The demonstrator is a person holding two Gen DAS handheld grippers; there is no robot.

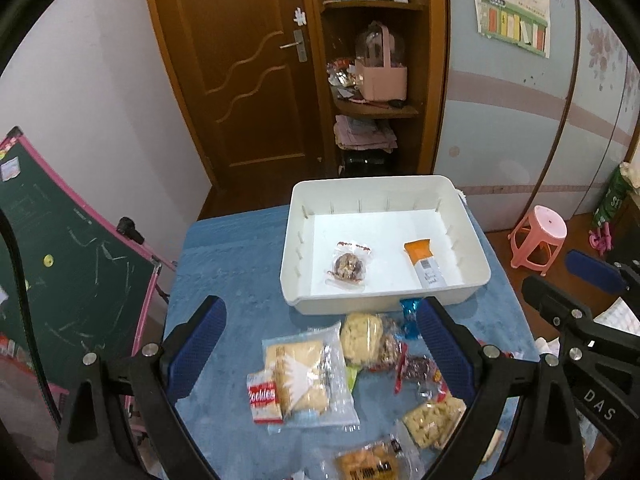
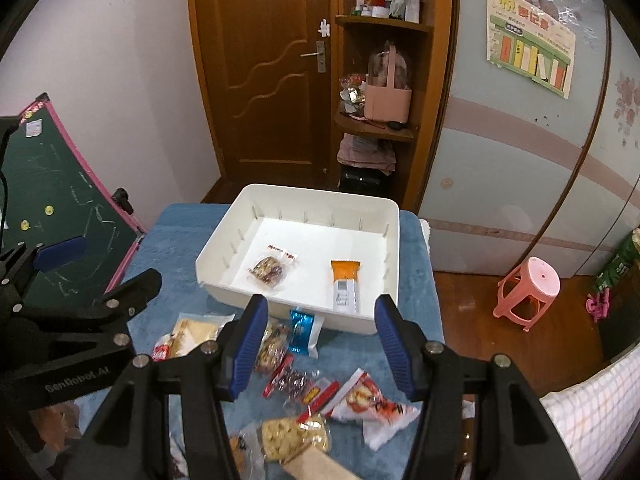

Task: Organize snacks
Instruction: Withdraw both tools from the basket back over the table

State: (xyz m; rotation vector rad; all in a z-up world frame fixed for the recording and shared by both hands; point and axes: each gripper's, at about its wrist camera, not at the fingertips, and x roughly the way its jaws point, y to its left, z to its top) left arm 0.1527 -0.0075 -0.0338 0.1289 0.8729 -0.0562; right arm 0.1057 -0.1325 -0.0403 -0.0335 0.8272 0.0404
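Observation:
A white bin (image 1: 384,300) (image 2: 224,236) stands on the blue table cloth and holds a clear-wrapped nut cookie (image 1: 349,267) (image 2: 270,270) and an orange-topped bar (image 1: 424,262) (image 2: 345,282). Several loose snack packets lie in front of it: a clear biscuit pack (image 1: 304,380), a red Cookies pack (image 1: 262,396), a blue candy (image 2: 301,330) and a red-white pack (image 2: 370,400). My left gripper (image 1: 320,356) is open and empty above the packets. My right gripper (image 2: 320,344) is open and empty above the packets, near the bin's front wall.
A green chalkboard (image 1: 60,280) leans left of the table. A pink stool (image 2: 528,290) stands on the floor to the right. A brown door (image 1: 248,64) and corner shelves (image 1: 376,40) are behind the table. The right gripper's body (image 1: 580,320) is close beside my left one.

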